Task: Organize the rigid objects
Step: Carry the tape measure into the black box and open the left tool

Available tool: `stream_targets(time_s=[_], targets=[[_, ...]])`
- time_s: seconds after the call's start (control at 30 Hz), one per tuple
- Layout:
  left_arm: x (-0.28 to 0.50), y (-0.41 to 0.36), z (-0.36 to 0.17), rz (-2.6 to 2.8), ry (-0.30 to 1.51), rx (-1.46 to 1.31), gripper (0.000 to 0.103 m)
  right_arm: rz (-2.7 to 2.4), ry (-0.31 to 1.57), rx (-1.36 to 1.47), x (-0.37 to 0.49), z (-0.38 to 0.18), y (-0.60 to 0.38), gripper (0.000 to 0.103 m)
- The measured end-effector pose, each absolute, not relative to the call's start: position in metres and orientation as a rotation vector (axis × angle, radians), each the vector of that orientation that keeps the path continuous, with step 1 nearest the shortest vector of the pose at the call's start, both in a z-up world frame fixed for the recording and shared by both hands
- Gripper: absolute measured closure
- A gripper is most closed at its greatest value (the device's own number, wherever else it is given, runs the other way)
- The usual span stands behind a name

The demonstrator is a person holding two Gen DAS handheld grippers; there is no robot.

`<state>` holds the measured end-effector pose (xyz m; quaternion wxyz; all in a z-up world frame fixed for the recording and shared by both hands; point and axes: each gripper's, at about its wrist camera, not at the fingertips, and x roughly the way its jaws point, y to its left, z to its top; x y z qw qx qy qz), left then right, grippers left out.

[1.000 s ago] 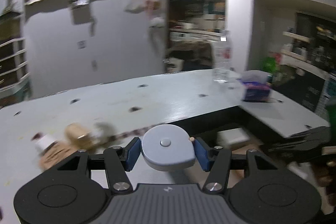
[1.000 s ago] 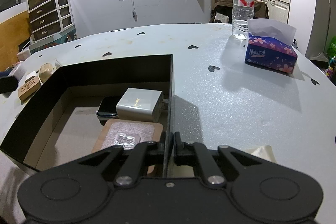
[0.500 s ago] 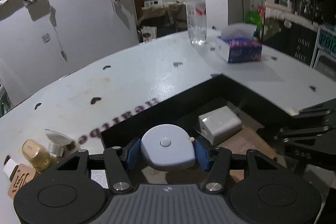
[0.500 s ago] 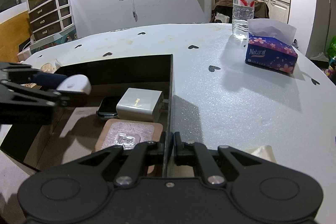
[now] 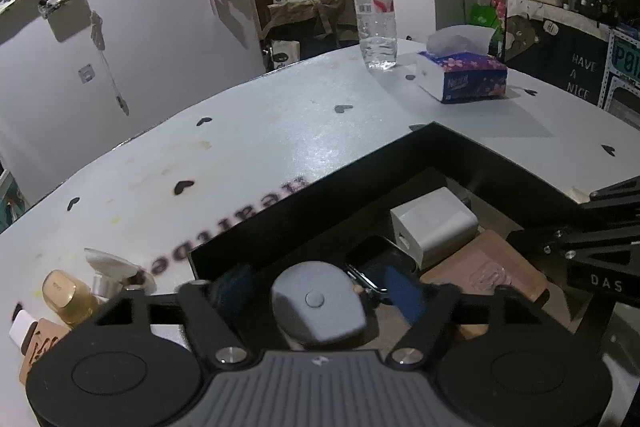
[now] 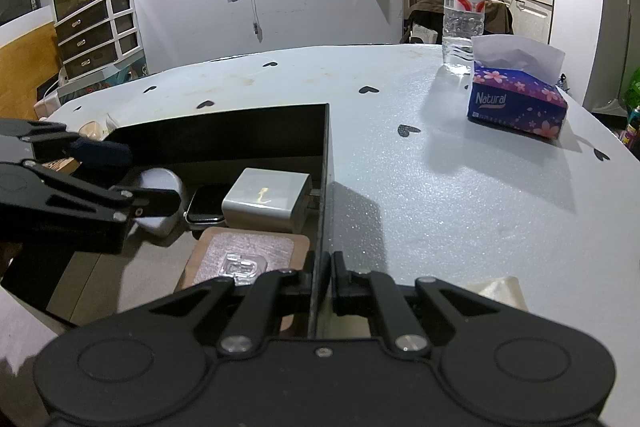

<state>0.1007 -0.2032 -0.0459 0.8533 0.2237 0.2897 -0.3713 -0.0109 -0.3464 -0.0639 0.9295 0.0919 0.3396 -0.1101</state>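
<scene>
A black open box (image 5: 400, 147) (image 6: 224, 143) sits on the white table. Inside lie a white charger (image 5: 434, 223) (image 6: 266, 199), a dark watch-like device (image 5: 376, 263) (image 6: 206, 205) and a brown card with a clear hook (image 6: 248, 259). My left gripper (image 5: 318, 289) (image 6: 140, 177) hangs over the box's left part, its jaws opening. A round grey disc (image 5: 320, 303) (image 6: 160, 183) sits between its blue pads (image 5: 400, 291), with gaps on both sides. My right gripper (image 6: 322, 267) is shut on the box's right wall.
A water bottle (image 5: 376, 15) (image 6: 464, 15) and a purple tissue box (image 5: 464, 75) (image 6: 516, 99) stand at the table's far right. Left of the box lie a gold-capped bottle (image 5: 64, 291), a wooden block (image 5: 36, 343) and a white shell-like piece (image 5: 108, 263).
My left gripper swung from the table's left side to over the box with the grey disc, then spread its jaws off the disc. The right gripper has not moved.
</scene>
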Motion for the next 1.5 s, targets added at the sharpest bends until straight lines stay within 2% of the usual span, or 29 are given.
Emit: stream_targets(time_s=[0.57,1.13,1.5], targets=[[0.088,-0.195,-0.037,-0.818,0.631,0.42,0.022,-0.225,0.696,0.19,-0.011,-0.064,-0.346,0.097],[0.057,-0.173,-0.017,-0.834,0.656,0.36,0.015,-0.225,0.696,0.189,-0.011,-0.064,-0.346,0.097],[0.045,-0.142,-0.003,-0.788,0.649,0.304,0.002,-0.225,0.696,0.19,-0.011,-0.064,-0.346,0.097]])
